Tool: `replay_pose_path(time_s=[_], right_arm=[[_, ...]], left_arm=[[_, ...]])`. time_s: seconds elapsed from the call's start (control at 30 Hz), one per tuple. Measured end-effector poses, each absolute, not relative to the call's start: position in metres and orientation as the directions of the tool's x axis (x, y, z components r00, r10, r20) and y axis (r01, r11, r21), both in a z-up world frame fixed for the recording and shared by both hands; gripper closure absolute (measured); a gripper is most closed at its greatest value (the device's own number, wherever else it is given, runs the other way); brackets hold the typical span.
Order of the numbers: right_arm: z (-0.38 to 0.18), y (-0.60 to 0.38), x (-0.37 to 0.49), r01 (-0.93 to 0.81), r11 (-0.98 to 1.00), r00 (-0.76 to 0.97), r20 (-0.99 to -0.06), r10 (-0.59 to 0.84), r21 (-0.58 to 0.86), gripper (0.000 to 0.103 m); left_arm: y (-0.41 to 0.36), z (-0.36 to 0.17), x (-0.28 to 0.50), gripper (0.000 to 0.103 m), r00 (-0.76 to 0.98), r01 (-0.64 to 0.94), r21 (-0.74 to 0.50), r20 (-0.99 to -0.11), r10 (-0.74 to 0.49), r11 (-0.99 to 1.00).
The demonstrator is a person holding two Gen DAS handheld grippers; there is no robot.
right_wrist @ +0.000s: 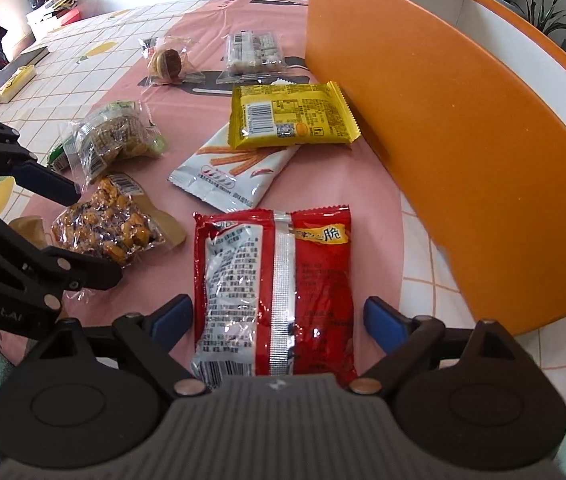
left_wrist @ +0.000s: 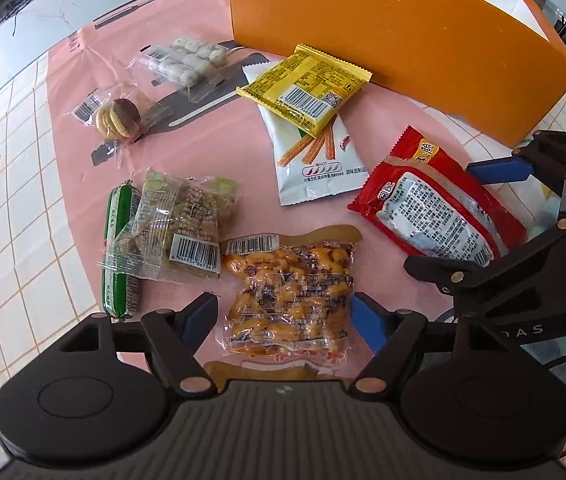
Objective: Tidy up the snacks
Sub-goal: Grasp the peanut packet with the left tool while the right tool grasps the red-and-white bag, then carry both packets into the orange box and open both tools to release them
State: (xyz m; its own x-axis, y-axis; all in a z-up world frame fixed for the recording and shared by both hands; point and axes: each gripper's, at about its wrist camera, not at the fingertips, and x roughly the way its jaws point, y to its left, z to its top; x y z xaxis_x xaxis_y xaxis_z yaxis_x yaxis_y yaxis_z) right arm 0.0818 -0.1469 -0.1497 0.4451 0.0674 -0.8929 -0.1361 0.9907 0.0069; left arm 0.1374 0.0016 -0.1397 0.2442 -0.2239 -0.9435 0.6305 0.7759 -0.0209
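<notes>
We hold both tongs wide apart, gripping nothing: left tongs (left_wrist: 285, 316) straddle the peanut pack (left_wrist: 289, 296), right tongs (right_wrist: 279, 320) the red packet (right_wrist: 275, 292). Next, we judge, comes closing and lifting toward the orange box (right_wrist: 463, 152) at upper right.

We see a red packet (right_wrist: 279, 292) lying seam-up nearest us, a clear bag of orange nuts (left_wrist: 289, 300) to its left, and a yellow packet (right_wrist: 291, 116) overlapping a white spicy-stick packet (right_wrist: 235, 176) beside the upright orange box (right_wrist: 463, 128).

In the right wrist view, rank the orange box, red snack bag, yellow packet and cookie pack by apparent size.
1. orange box
2. red snack bag, though it lies nearest the camera
3. yellow packet
4. cookie pack, farthest away
</notes>
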Motion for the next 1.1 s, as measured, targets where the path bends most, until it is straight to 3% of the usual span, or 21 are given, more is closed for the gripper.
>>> replay_pose_path(time_s=[0.17, 0.4, 0.57, 0.77, 0.9, 1.1], right_arm=[[-0.149, -0.147, 0.079, -0.136, 0.991, 0.448, -0.891, 0.068, 0.007, 0.014], [-0.146, -0.151, 0.074, -0.136, 0.991, 0.430, -0.901, 0.059, 0.000, 0.020], [-0.145, -0.157, 0.071, -0.124, 0.992, 0.417, -0.908, 0.052, 0.000, 0.021], [-0.144, -0.161, 0.067, -0.113, 0.994, 0.420, -0.906, 0.051, 0.003, 0.023], [-0.143, -0.165, 0.065, -0.090, 0.996, 0.431, -0.901, 0.047, 0.008, 0.030], [-0.141, -0.173, 0.066, -0.050, 0.997, 0.441, -0.894, 0.071, 0.055, 0.035]], left_arm=[[0.006, -0.142, 0.141, 0.013, 0.232, 0.597, -0.057, -0.943, -0.240, 0.800], [-0.004, -0.144, 0.137, 0.010, 0.258, 0.559, -0.003, -0.950, -0.177, 0.829], [-0.009, -0.146, 0.135, 0.000, 0.285, 0.527, 0.024, -0.947, -0.150, 0.849], [-0.011, -0.147, 0.130, 0.000, 0.318, 0.480, 0.027, -0.937, -0.146, 0.877], [-0.009, -0.144, 0.125, 0.019, 0.336, 0.451, -0.001, -0.926, -0.170, 0.892], [-0.005, -0.138, 0.122, 0.025, 0.343, 0.385, -0.031, -0.923, -0.174, 0.922]])
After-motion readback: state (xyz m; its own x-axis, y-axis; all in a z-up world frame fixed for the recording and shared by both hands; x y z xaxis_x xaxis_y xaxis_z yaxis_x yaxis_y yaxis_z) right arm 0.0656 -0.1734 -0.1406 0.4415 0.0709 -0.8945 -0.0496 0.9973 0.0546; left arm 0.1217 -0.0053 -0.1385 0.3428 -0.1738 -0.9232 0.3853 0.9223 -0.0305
